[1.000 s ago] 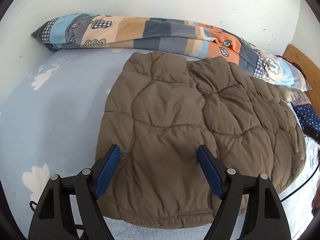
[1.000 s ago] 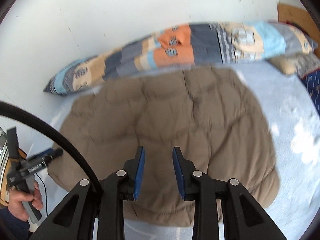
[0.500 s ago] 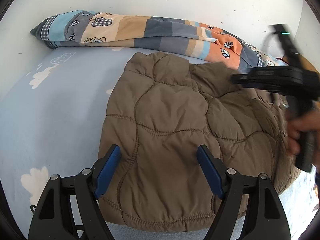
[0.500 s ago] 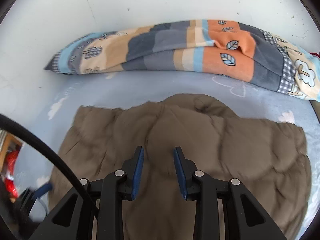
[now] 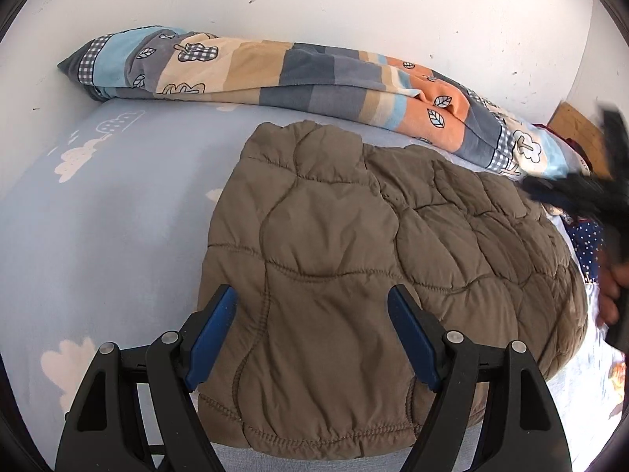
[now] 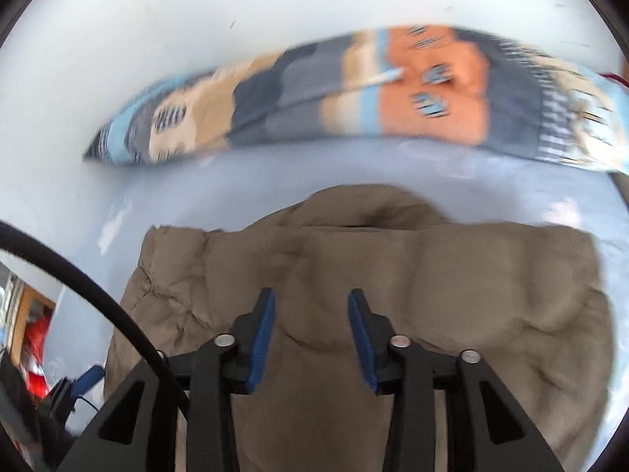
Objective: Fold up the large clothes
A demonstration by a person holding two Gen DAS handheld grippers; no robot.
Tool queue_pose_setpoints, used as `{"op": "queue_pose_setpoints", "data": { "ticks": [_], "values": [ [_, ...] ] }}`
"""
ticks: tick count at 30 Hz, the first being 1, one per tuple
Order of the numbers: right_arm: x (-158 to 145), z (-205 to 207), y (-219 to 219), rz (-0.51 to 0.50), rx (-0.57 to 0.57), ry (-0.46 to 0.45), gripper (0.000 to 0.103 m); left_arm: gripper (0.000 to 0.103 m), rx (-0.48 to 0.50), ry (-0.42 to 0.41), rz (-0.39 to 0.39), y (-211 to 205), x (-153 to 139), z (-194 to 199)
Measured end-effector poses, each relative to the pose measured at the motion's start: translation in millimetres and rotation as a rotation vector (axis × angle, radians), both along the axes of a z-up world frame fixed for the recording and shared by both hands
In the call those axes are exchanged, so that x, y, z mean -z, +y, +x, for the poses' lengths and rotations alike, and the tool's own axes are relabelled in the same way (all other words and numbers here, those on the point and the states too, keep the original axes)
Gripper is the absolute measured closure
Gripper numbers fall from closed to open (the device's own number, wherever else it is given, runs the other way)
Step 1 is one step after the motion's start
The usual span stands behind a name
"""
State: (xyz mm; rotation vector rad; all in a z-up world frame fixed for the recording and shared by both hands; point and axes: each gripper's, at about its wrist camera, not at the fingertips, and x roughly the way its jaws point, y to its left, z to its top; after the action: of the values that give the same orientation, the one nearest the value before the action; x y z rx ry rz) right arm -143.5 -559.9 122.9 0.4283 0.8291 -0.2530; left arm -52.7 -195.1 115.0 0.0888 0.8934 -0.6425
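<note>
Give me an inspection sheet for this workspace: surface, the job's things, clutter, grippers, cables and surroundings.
Surface: bed sheet, light blue with white clouds.
Job's things: brown quilted jacket lying on the sheet, bunched at its far end.
Clutter: patchwork duvet rolled along the wall; dotted navy fabric at the right.
Grippers: left gripper open above the jacket's hem; right gripper open over the jacket, holding nothing.
Cables: black cable beside the right gripper.
Surroundings: white wall; wooden board.

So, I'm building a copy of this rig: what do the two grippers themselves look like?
Both the left gripper and right gripper have black plastic frames with triangular cut-outs, silver pivot screws and blue fingers. A black cable arcs beside the right one.
</note>
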Motion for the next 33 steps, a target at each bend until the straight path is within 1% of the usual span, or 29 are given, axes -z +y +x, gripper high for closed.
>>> {"op": "queue_pose_setpoints", "data": {
  "ticks": [3,7,8,9,11,12,13,15,17,18,20,21,22,24,26,28,30,33],
  "values": [
    [-10,-65,-24,-0.019,0.082,-0.009,0.057,0.025,0.017,0.012,-0.006,-2,0,-1],
    [-9,-156,-44,-0.015,0.194,-0.011,0.057,0.025,0.035,0.000,0.025,-8,2,-5],
    [-8,-180,-47,-0.011,0.237,-0.018,0.052,0.025,0.035,0.003,0.030,-8,2,-4],
    [-5,-204,-49,-0.007,0.281,-0.030,0.043,0.025,0.032,0.011,0.028,-7,2,-3],
    [4,-249,-54,0.011,0.379,-0.057,0.034,0.025,0.028,0.036,0.028,-4,4,0],
    [12,-262,-56,0.021,0.412,-0.056,0.034,0.025,0.032,0.054,0.030,-3,6,1],
    [20,-266,-62,0.035,0.423,-0.029,0.034,0.025,0.044,0.075,0.027,-3,9,2],
    [30,-260,-67,0.050,0.412,0.012,0.034,0.025,0.060,0.079,0.030,-6,9,-1],
    [31,-259,-66,0.043,0.377,-0.011,0.034,0.025,0.088,0.067,0.028,-10,8,-8],
    [33,-254,-65,0.040,0.361,-0.008,0.034,0.025,0.107,0.068,0.021,-12,7,-12],
    [41,-248,-66,0.037,0.346,0.011,0.034,0.025,0.128,0.032,0.056,-19,8,-19],
    [46,-244,-67,0.031,0.342,0.021,0.034,0.025,0.146,0.014,0.098,-23,12,-21],
    [53,-239,-68,0.025,0.338,0.043,0.036,0.024,0.150,0.002,0.137,-27,17,-23],
    [64,-238,-63,0.002,0.338,0.096,0.052,0.023,0.138,0.011,0.176,-30,26,-21],
    [72,-234,-62,-0.018,0.330,0.149,0.054,0.022,0.129,0.017,0.181,-31,30,-18],
    [80,-229,-63,-0.028,0.329,0.191,0.054,0.020,0.132,-0.011,0.205,-35,32,-20],
    [88,-229,-66,-0.020,0.346,0.208,0.053,0.020,0.127,-0.015,0.205,-34,32,-20],
    [86,-228,-67,-0.024,0.375,0.221,0.053,0.020,0.127,0.012,0.153,-24,19,-18]
  ]
}}
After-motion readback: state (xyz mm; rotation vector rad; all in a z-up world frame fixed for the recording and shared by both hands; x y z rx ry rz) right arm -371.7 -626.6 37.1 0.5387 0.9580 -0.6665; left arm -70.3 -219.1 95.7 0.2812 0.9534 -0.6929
